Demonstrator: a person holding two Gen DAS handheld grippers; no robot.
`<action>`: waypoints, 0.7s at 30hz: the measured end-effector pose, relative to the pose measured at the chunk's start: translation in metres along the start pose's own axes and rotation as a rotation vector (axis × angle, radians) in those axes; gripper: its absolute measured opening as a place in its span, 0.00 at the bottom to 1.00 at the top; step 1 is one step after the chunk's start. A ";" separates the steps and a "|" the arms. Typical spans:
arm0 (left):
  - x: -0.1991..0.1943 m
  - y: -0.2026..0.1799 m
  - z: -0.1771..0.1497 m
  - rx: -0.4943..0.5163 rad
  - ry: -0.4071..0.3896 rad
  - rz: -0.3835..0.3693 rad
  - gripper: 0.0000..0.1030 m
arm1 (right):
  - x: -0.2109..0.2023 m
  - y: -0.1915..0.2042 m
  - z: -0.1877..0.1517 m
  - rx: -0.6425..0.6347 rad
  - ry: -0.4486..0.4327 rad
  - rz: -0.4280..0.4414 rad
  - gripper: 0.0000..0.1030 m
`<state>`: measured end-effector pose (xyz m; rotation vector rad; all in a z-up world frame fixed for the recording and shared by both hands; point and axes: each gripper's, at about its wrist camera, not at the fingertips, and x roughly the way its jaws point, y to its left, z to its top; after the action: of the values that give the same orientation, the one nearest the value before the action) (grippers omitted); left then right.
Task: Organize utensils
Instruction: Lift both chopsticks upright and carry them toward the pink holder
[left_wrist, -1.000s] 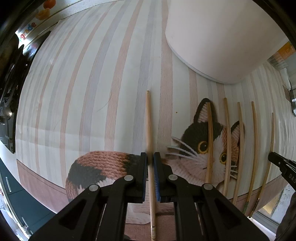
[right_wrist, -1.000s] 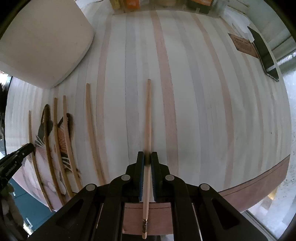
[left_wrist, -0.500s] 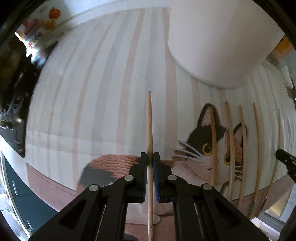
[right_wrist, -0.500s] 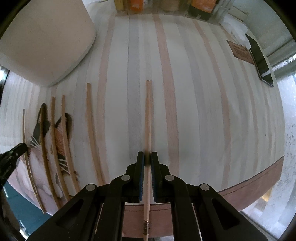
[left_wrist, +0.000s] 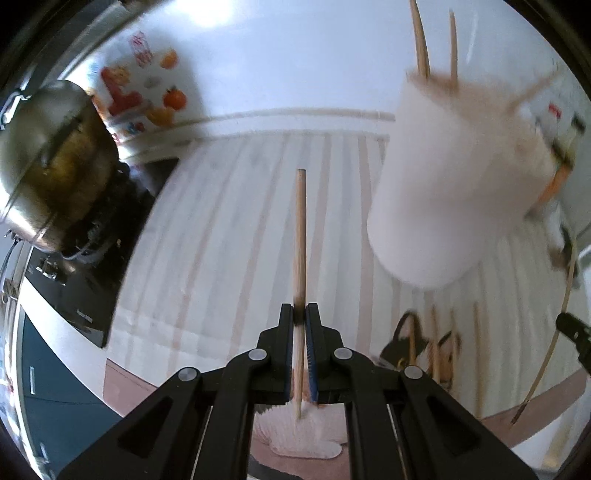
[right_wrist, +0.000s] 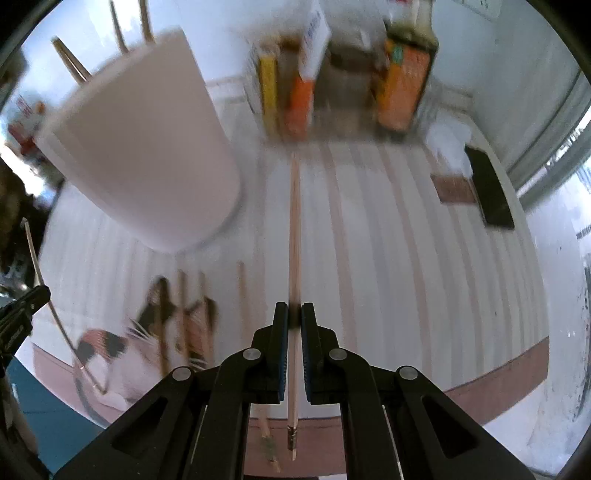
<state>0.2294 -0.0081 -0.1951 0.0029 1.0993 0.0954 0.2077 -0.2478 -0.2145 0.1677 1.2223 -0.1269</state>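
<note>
My left gripper (left_wrist: 300, 318) is shut on a wooden chopstick (left_wrist: 300, 236), held in the air above the striped mat (left_wrist: 221, 229). My right gripper (right_wrist: 294, 318) is likewise shut on a second chopstick (right_wrist: 294, 229), lifted over the mat (right_wrist: 388, 240). A tall white holder cup (left_wrist: 450, 192) stands to the right of the left gripper and to the left of the right one (right_wrist: 147, 147), with a few chopsticks (left_wrist: 421, 40) standing in it. Several more chopsticks (right_wrist: 242, 291) lie on the mat's cat picture (right_wrist: 107, 343) between the two grippers. Both views are motion-blurred.
A metal pot (left_wrist: 48, 166) sits on a black stove at the mat's left. Boxes and packets (right_wrist: 402, 85) line the back wall. A dark phone (right_wrist: 491, 188) and a small brown card (right_wrist: 454, 188) lie at the right. The mat's brown border (right_wrist: 498, 373) marks the near edge.
Both grippers have risen with their chopsticks, lifting them off the mat, and tilted upward. The holder's rim, the back wall and the pot have come into view.
</note>
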 end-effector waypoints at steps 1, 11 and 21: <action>-0.006 0.001 0.005 -0.011 -0.017 -0.005 0.04 | -0.007 0.002 0.003 0.002 -0.020 0.013 0.07; -0.077 0.027 0.055 -0.105 -0.187 -0.087 0.04 | -0.073 0.017 0.044 0.003 -0.195 0.147 0.07; -0.171 0.030 0.120 -0.216 -0.376 -0.268 0.04 | -0.148 0.030 0.113 0.064 -0.368 0.319 0.07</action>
<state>0.2572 0.0141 0.0129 -0.3083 0.7017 -0.0274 0.2678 -0.2398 -0.0354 0.3759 0.8135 0.0791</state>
